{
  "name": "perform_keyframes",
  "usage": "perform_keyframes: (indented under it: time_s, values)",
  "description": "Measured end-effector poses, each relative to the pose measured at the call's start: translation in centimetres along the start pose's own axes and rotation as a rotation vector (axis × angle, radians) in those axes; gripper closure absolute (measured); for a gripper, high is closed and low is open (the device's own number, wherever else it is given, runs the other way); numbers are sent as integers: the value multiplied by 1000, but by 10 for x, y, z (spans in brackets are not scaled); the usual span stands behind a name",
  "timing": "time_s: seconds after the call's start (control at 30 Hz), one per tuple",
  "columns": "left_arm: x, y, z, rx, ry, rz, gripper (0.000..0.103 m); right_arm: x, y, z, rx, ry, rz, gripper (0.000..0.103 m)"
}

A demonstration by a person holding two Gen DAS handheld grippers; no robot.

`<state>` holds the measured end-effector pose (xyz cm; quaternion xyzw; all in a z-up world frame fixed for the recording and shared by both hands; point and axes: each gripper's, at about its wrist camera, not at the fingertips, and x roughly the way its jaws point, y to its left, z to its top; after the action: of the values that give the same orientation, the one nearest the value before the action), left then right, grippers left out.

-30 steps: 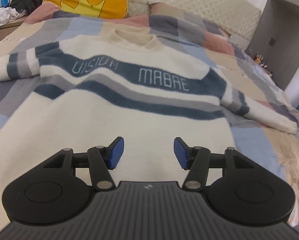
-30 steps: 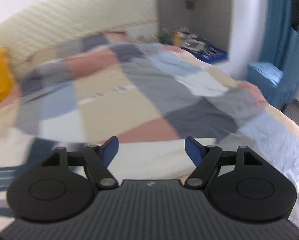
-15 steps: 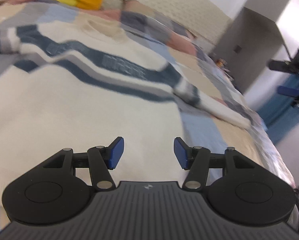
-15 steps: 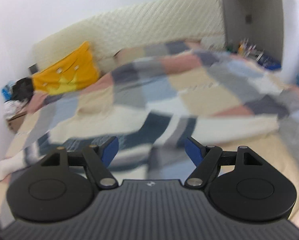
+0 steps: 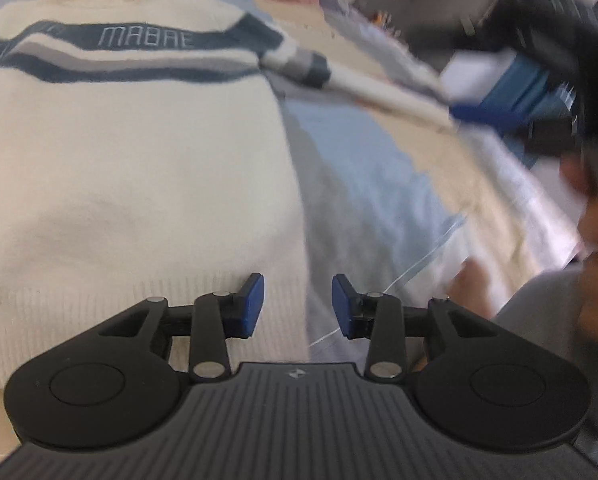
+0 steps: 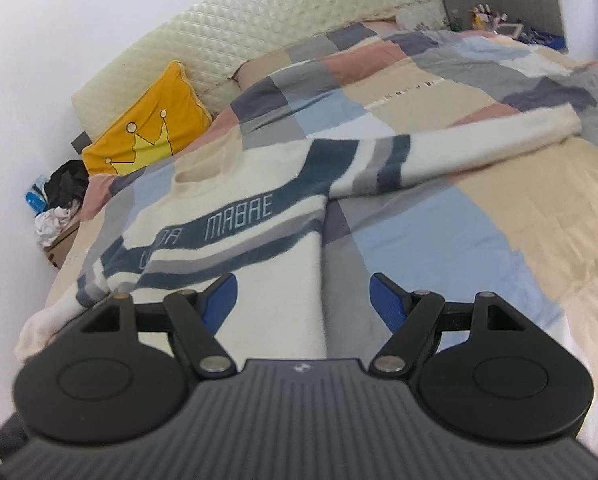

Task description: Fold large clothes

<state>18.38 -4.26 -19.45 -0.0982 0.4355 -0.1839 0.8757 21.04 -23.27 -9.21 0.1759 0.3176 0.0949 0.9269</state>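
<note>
Lying flat, sweater (image 5: 139,152) hem under closing left hand-held gripper (image 5: 298,306)

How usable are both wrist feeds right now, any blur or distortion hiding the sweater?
Left wrist view: heavy motion blur on the right side, the sweater soft but its lettering readable, the closing left tongs sharp with nothing between them. Right wrist view: mostly sharp, fisheye bending the headboard, slight blur on the sweater's sleeve.

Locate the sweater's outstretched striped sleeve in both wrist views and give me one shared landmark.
Left wrist: sleeve runs from top centre toward the upper right.
Right wrist: sleeve stretches right across the quilt, centre to right edge.
Shared landmark: the MABRE lettering on the chest.
</note>
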Motion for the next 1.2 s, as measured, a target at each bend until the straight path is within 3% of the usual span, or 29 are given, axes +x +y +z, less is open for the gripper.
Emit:
perform_keyframes:
  time_s: [0.2,0.27,0.37,0.47,0.53,0.7,0.93,1.2]
  values:
    - [29,-15,-10,109,32,98,41,24,-26,6,91,-7,18,28]
    - [36,-23,-14,155,35,133,40,30,-38,3,148,-4,56,28]
    - [42,-24,-16,146,32,167,41,36,-43,2,178,20,97,28]
    - [44,-24,-15,152,28,215,60,36,-44,3,191,21,121,28]
    - [42,-23,-16,156,15,249,81,35,-46,2,200,15,129,28]
    - [32,-15,-14,95,-16,218,92,30,-49,3,214,-3,158,27]
    - [22,-19,-7,0,-46,145,94,16,-46,6,147,-80,154,27]
    - [40,-41,5,-45,-29,13,94,17,-70,15,247,-93,155,26]
